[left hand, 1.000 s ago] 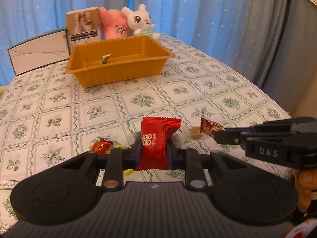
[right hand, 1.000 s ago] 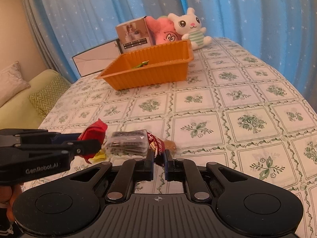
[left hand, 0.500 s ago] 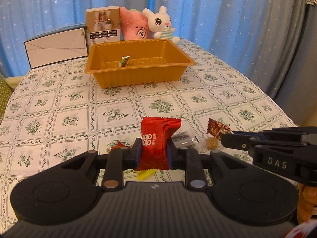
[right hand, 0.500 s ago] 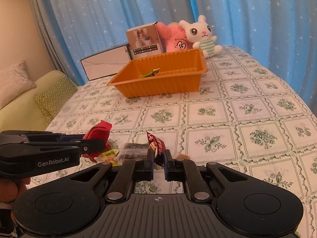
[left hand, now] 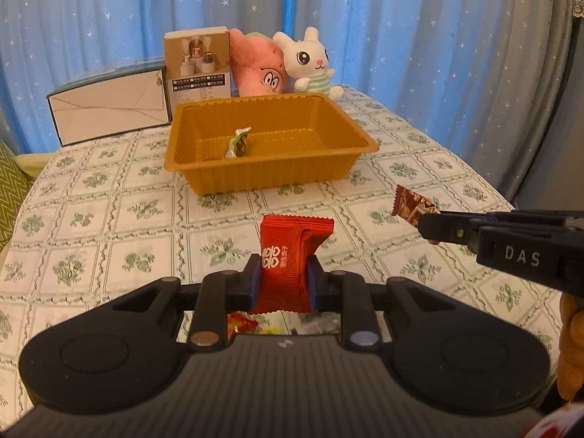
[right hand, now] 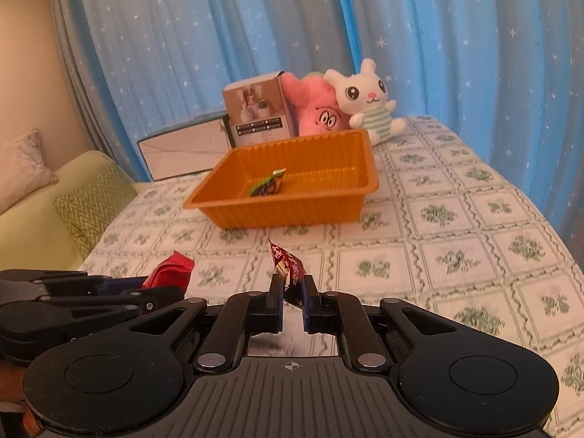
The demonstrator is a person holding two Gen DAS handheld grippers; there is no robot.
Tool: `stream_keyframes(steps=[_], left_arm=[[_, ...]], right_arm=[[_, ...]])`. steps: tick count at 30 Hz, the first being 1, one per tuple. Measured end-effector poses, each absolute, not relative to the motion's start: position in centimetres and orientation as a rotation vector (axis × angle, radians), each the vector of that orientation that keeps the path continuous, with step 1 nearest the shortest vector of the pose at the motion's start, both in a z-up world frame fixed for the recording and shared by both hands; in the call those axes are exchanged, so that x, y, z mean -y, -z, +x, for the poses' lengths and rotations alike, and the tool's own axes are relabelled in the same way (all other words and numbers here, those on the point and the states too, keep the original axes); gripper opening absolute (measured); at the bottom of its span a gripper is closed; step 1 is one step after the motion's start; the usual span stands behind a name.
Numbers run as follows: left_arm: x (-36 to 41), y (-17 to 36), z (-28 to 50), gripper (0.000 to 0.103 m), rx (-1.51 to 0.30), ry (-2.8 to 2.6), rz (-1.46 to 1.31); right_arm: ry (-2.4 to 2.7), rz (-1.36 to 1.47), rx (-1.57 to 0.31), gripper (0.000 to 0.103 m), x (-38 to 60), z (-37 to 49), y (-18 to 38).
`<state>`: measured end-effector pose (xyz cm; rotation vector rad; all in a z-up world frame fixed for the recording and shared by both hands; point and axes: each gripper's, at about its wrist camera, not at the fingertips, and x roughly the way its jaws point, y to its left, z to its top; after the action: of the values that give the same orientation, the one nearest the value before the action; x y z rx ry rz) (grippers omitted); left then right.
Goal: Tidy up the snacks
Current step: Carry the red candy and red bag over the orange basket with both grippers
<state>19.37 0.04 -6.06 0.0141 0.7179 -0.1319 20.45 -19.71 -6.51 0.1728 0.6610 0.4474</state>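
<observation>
Left gripper point(left hand: 284, 281): clenched on a red packet point(left hand: 292, 255), held upright between the pads, clear of the table point(left hand: 109, 219). Right gripper point(right hand: 292, 301): jaws nearly closed, pinching a dark sachet point(right hand: 288, 272) by its lower end, tip pointing up. The tray point(left hand: 270, 179) lies straight ahead of both grippers, slightly above their line, long axis crosswise to the approach. It holds one wrapped candy point(left hand: 238, 143). Neither gripper is clearly nearer; both loads must travel forward and over the near wall before release.

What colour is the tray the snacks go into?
Orange, with ribbed walls; the tray shows best in the left wrist view.
</observation>
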Motion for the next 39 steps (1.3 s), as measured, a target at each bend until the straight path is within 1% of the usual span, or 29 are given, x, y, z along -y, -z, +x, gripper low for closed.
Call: stream_keyframes(steps=[20,31,39], left_arm=[[-1.5,3.3,27.6,0.023,-0.645,0.119,-0.026],[-2.2,3.0,33.5,0.023,-0.631,0.098,-0.051],[-2.2,4.0,36.4,0.022,-0.638,0.103,-0.048]], right_arm=[[-0.478,0.180,-0.596,0.010,16.3,28.5,4.4],[-0.438,0.191,-0.620,0.010,15.5,34.8,5.3],[-0.403,0.176,-0.635,0.010,15.1,38.1,6.7]])
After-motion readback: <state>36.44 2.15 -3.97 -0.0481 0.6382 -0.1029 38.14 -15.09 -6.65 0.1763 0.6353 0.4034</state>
